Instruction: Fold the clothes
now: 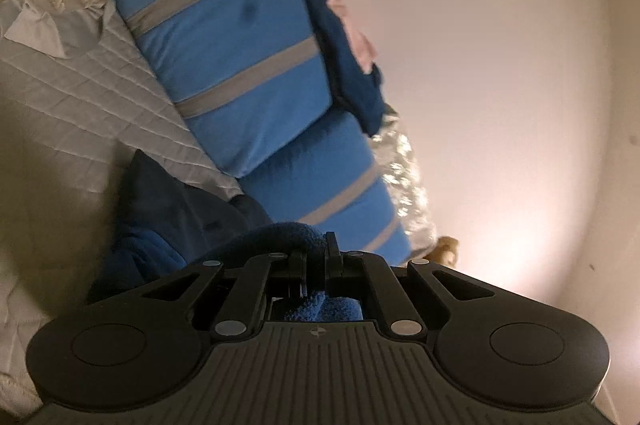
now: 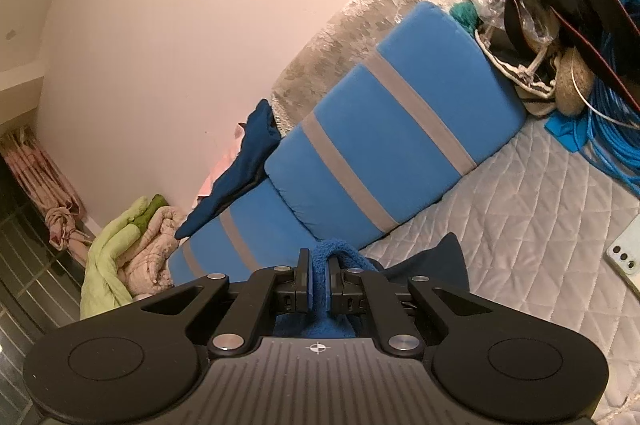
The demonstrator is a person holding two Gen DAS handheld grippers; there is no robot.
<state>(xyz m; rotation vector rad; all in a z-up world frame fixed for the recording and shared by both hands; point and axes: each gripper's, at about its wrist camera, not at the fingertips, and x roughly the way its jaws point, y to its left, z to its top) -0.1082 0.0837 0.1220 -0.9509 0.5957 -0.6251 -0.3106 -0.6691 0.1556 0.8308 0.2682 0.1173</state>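
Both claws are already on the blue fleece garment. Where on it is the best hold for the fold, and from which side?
Keep the holds on the thick fleece edge: the left claw and the right claw each pinch a bunched rim of the blue fleece garment. Coming from the near side, away from the striped cushions, looks best, since the rest drapes forward onto the quilted cover.

You're in a home bedroom: grey quilted bed cover [image 2: 520, 209], blue cushions with grey stripes [image 2: 380, 145] against a plain pinkish wall [image 2: 180, 25], crumpled green-and-beige blankets [image 2: 128, 249] piled nearby.
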